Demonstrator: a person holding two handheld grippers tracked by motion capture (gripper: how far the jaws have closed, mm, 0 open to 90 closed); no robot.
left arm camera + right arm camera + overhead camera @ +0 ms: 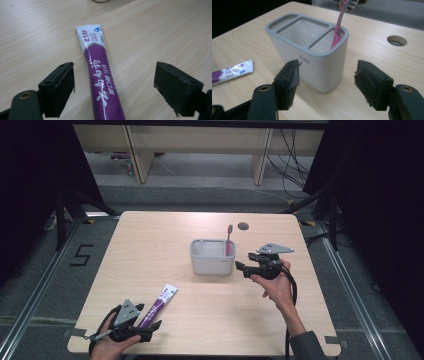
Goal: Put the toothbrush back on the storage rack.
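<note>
A purple and white toothpaste tube [159, 305] [100, 75] lies flat on the table at the front left. My left gripper [150, 322] [113, 90] is open, its jaws on either side of the tube's lower part without touching it. A grey holder [212, 256] [312, 47] with three compartments stands mid-table. A pink toothbrush [229, 240] [338, 27] leans upright in its right end compartment. My right gripper [241, 266] [327, 85] is open just right of the holder, jaws facing its end wall.
The wooden table [210, 330] has a round cable hole [243, 226] [397, 40] behind the holder. Dark floor and rails surround the table. Desk legs and cables stand far behind.
</note>
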